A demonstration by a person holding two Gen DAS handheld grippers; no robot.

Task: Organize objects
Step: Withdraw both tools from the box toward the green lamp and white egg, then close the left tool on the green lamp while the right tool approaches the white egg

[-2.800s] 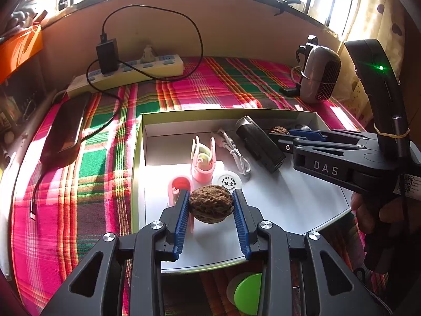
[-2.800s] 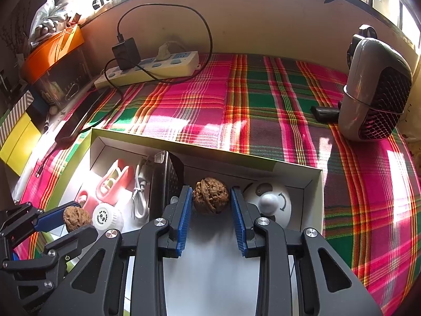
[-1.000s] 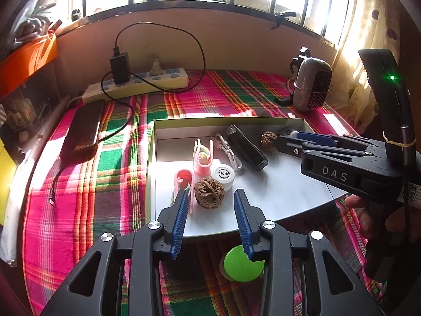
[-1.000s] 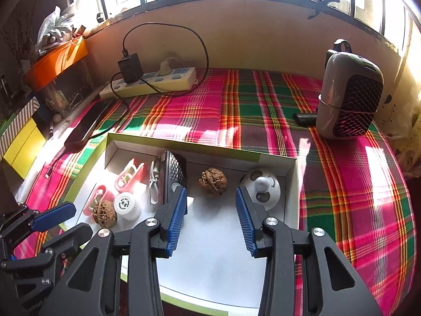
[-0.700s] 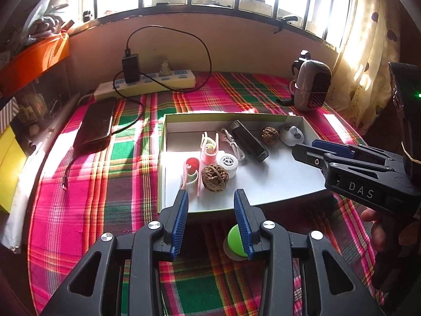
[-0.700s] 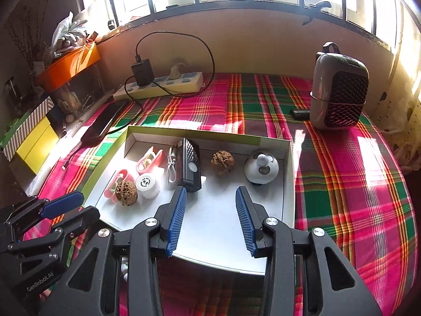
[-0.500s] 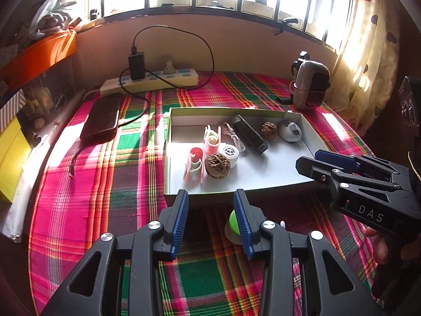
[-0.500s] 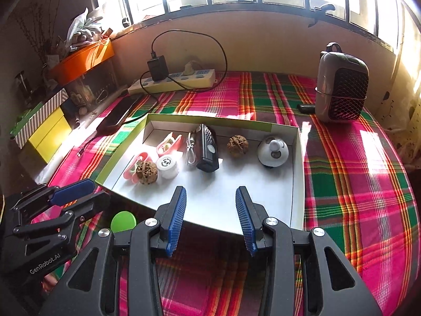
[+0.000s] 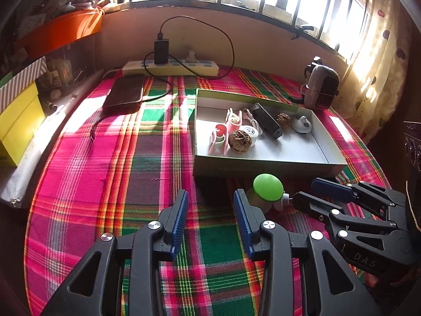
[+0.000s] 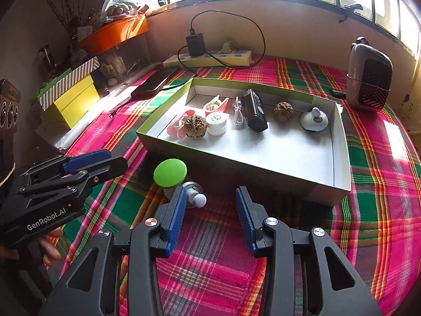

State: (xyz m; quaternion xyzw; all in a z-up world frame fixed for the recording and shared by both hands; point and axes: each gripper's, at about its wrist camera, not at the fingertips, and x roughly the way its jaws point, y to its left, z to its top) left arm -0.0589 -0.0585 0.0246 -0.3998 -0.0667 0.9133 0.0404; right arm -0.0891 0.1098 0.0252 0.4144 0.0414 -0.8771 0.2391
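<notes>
A shallow open box [image 9: 263,163] [image 10: 339,137] lies on the plaid cloth. It holds two walnuts [image 9: 239,141] [image 10: 283,109], pink clips [image 10: 215,104], a white round case [image 10: 216,123], a white cable, a black device [image 10: 254,110] and a white knob [image 10: 314,119]. A green-capped item [image 9: 267,187] [image 10: 170,172] and a grey-white piece [image 10: 194,193] lie on the cloth in front of the box. My left gripper [image 9: 210,213] is open and empty, short of the box. My right gripper [image 10: 210,210] is open and empty beside the green item.
A power strip [image 9: 171,68] with a black charger and cable lies at the back. A dark phone [image 9: 125,92] lies to the left. A small heater [image 10: 368,79] stands at the right. Yellow boxes [image 10: 76,97] and an orange tray [image 10: 113,33] line the left side.
Both grippers let go of their walnuts in the box, opened, and pulled back and up out of the box. The green item in front of the box has come into view.
</notes>
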